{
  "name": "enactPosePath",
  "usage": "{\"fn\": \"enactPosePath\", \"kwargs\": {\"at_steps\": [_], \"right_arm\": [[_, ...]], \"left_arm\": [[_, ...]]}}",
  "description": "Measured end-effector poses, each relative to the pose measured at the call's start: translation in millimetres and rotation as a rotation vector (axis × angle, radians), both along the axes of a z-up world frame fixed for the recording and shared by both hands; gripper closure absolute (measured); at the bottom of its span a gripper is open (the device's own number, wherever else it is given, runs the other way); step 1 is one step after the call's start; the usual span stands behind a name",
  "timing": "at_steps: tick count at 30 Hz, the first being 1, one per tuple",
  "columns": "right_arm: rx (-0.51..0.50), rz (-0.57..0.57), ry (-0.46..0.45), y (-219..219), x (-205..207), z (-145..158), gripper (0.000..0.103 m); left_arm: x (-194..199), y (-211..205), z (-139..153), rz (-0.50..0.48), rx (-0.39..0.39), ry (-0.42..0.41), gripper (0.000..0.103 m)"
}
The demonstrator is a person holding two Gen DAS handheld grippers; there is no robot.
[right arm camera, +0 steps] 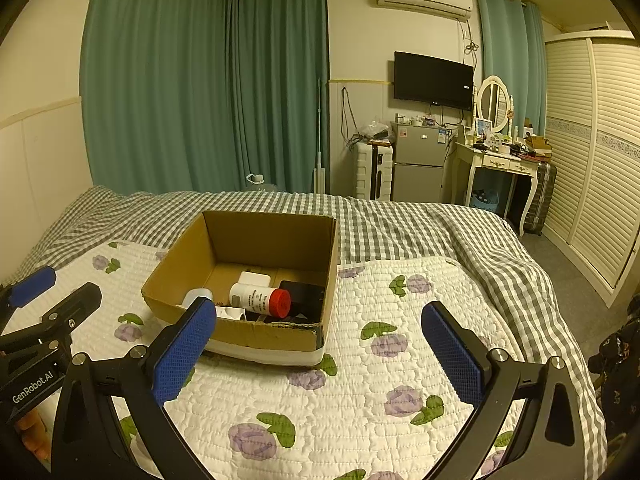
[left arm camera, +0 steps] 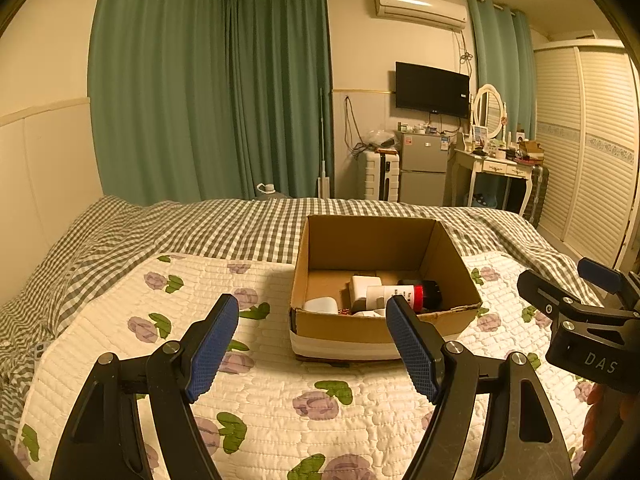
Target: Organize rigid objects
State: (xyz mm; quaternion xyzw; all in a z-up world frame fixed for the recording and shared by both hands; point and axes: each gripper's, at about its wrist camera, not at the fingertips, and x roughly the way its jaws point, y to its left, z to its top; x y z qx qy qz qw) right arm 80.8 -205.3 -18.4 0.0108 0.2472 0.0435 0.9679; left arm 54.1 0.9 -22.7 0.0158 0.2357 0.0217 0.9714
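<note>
An open cardboard box (left arm camera: 380, 326) (right arm camera: 228, 322) stands on the floral quilt. Inside lie a white bottle with a red cap (left arm camera: 396, 293) (right arm camera: 260, 298), a black object (left arm camera: 434, 296) (right arm camera: 306, 294), a white block (left arm camera: 365, 283) (right arm camera: 254, 279) and other white items (left arm camera: 322, 305) (right arm camera: 198, 295). My left gripper (left arm camera: 312, 312) is open and empty, just short of the box's near wall. My right gripper (right arm camera: 319, 316) is open and empty, near the box's right front corner. Each gripper shows at the edge of the other's view (left arm camera: 592, 304) (right arm camera: 44, 312).
The floral quilt (left arm camera: 280, 392) (right arm camera: 360, 380) lies over a checked bedcover (left arm camera: 224, 228) (right arm camera: 400, 224). Behind the bed are green curtains (left arm camera: 208, 92), a small fridge (left arm camera: 424, 168), a dressing table (left arm camera: 496, 168) and a wardrobe (left arm camera: 584, 152).
</note>
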Motion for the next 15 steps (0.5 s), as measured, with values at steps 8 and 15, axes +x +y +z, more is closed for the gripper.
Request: {"fn": "enactPosePath", "kwargs": {"at_steps": [8,15], "right_arm": [[-0.005,0.002,0.008,0.8,1.0,-2.4,0.0],[-0.005,0.003,0.011,1.1,1.9,-2.9,0.0]], "left_arm": [[0.1,0.1,0.1,-0.002,-0.003,0.001,0.024],[0.5,2.3,-2.2,-0.006,-0.019,0.007,0.024]]}}
